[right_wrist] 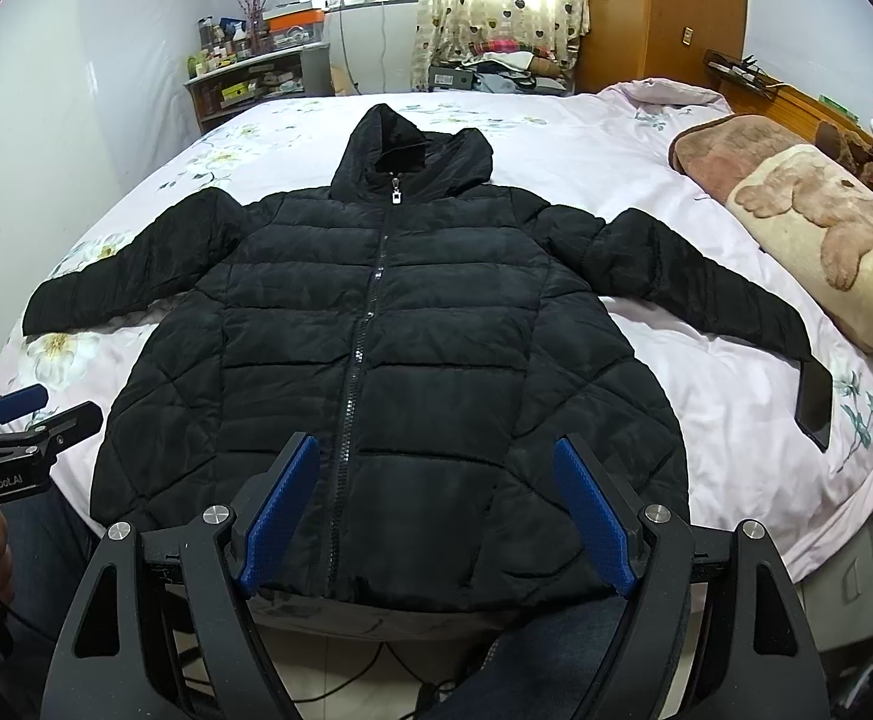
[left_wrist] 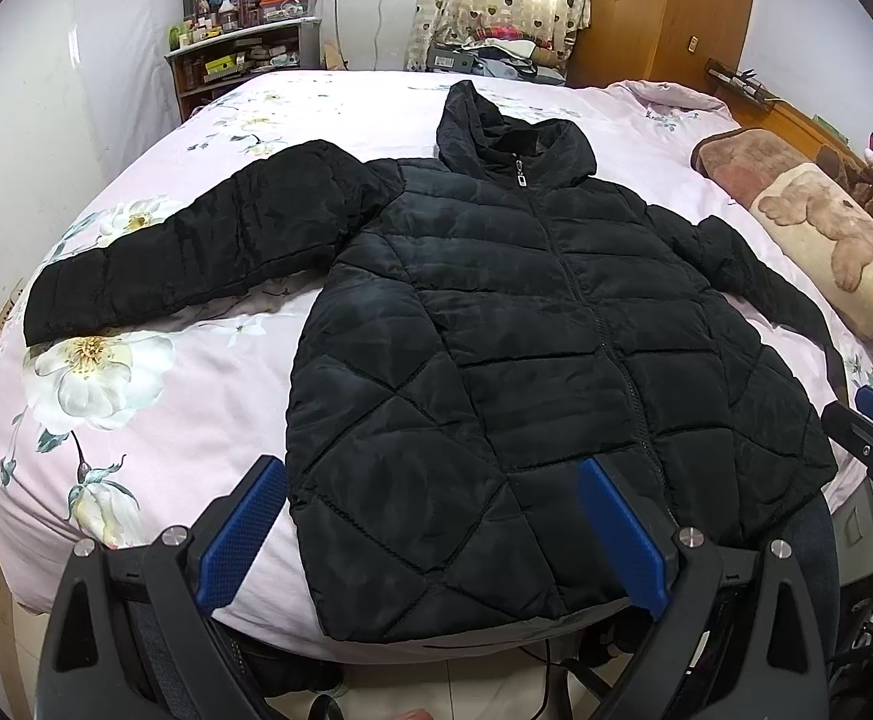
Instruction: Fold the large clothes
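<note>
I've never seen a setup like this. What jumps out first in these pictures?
A black puffer jacket lies spread flat, front up and zipped, on a pink floral bed, with its hood toward the far side and both sleeves stretched out. In the foreground, blue-padded fingers of the right hand-held gripper and the left hand-held gripper stand open at the jacket's hem. A teddy-bear blanket sits at the bed's right edge.

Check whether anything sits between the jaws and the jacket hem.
Nothing visible does. Both the left gripper and right gripper hang open just short of the jacket hem, with only the jacket on the bed ahead of them.
</note>
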A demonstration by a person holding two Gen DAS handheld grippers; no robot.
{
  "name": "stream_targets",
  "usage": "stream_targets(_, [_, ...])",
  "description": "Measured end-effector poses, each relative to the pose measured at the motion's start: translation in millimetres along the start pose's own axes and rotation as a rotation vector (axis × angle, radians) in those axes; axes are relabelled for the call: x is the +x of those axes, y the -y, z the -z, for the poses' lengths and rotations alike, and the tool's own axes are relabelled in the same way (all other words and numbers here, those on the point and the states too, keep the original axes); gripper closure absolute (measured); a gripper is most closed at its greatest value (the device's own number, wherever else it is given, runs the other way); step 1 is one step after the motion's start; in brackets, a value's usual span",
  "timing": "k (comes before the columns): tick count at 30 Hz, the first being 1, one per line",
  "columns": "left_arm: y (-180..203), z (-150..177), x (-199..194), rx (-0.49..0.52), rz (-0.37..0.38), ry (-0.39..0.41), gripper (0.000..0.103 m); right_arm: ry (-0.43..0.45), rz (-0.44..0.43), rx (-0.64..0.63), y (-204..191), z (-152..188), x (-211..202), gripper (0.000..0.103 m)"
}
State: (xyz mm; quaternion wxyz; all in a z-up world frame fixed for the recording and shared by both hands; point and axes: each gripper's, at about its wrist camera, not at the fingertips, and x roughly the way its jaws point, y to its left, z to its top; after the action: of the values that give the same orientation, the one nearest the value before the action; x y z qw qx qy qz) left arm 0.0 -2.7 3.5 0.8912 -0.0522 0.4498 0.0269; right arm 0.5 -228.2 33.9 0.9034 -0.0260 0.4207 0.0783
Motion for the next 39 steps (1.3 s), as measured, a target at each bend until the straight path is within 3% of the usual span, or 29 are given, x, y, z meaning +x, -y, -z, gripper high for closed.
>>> stream_targets(39, [2.4,0.8,-0.4,0.002,-0.002,-0.003,0.004,-0.003,0.0,-0.001,-3.5,2.1,1.7,0.023])
